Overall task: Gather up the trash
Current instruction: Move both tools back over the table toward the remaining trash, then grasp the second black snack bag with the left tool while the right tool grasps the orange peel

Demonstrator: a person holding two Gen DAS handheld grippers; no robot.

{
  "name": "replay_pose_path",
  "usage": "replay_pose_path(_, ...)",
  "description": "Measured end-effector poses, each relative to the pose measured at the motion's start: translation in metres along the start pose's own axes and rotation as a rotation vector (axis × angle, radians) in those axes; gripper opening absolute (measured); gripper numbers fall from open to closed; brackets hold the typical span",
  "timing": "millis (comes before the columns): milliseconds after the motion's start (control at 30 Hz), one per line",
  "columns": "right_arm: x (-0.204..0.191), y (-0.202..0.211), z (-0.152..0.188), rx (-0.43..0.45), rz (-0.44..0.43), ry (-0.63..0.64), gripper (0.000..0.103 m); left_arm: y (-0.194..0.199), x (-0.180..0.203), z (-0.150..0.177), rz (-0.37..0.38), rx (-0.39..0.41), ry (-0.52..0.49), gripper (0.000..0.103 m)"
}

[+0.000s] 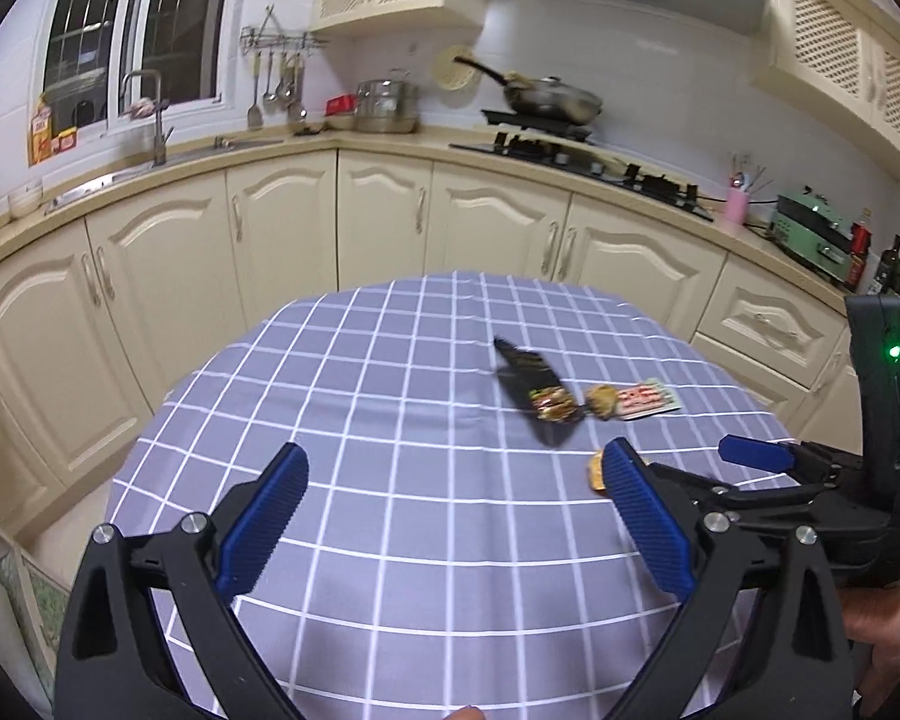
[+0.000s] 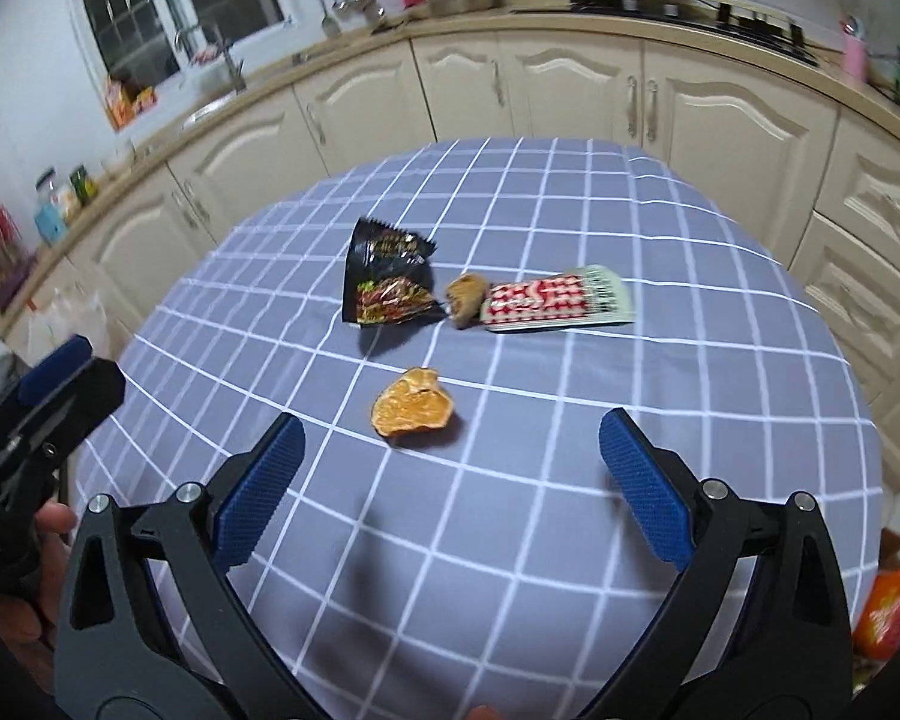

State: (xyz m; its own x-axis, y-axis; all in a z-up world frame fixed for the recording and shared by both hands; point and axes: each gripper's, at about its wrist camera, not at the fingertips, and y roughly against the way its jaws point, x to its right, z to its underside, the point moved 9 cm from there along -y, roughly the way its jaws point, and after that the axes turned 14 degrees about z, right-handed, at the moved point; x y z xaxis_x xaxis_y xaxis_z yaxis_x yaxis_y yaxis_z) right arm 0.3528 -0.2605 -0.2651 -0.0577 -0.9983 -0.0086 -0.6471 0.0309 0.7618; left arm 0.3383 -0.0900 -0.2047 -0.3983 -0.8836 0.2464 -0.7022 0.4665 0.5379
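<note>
four pieces of trash lie on the checked tablecloth (image 2: 570,480): an orange peel (image 2: 413,401) nearest, a black snack wrapper (image 2: 387,279) farther back and left, a small brown crumpled scrap (image 2: 465,299) just right of it, touching or nearly so, and a red-and-white flat packet (image 2: 561,301) right of that, its near end against the scrap. both grippers hover above the near part of the table; right gripper (image 2: 450,468) has jaws spread wide and holds nothing, left gripper (image 1: 456,510) likewise wide apart and empty. judged step: reach for first pickup, most likely the peel, which sits just beyond and slightly left of centre between the right gripper's pads. to do it well: shift a little left to centre the peel, lower until the pads straddle it, close gently since the peel looks thin, curled and springy, so gripping across its raised edge should hold better than pressing it flat. wrapper stands crumpled and partly upright, glossy, probably light and slippery; pinch a fold. flat packet lies flush on the cloth, may need an edge lifted first. risk: catching the cloth in the pads. no bin visible on the table; an orange bag (image 2: 891,606) shows at the far right edge, use unknown
</note>
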Motion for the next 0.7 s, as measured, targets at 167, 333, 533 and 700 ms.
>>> replay_pose_path(167,-0.02,-0.023,0.0,-0.05,0.007,0.077,0.072,-0.01,-0.013,0.003,-0.014,-0.026,0.012,0.096)
replay_pose_path(333,-0.022,-0.026,0.004,-0.021,0.044,0.144,0.038,-0.026,-0.015,0.002,-0.025,-0.056,0.011,0.096)
replay_pose_path(533,0.006,-0.022,-0.004,0.011,-0.041,-0.027,0.038,-0.062,-0.003,-0.004,-0.033,-0.121,-0.037,0.096)
replay_pose_path(700,0.033,-0.023,-0.008,0.018,-0.08,-0.176,0.038,-0.105,0.012,-0.01,-0.039,-0.189,-0.085,0.096)
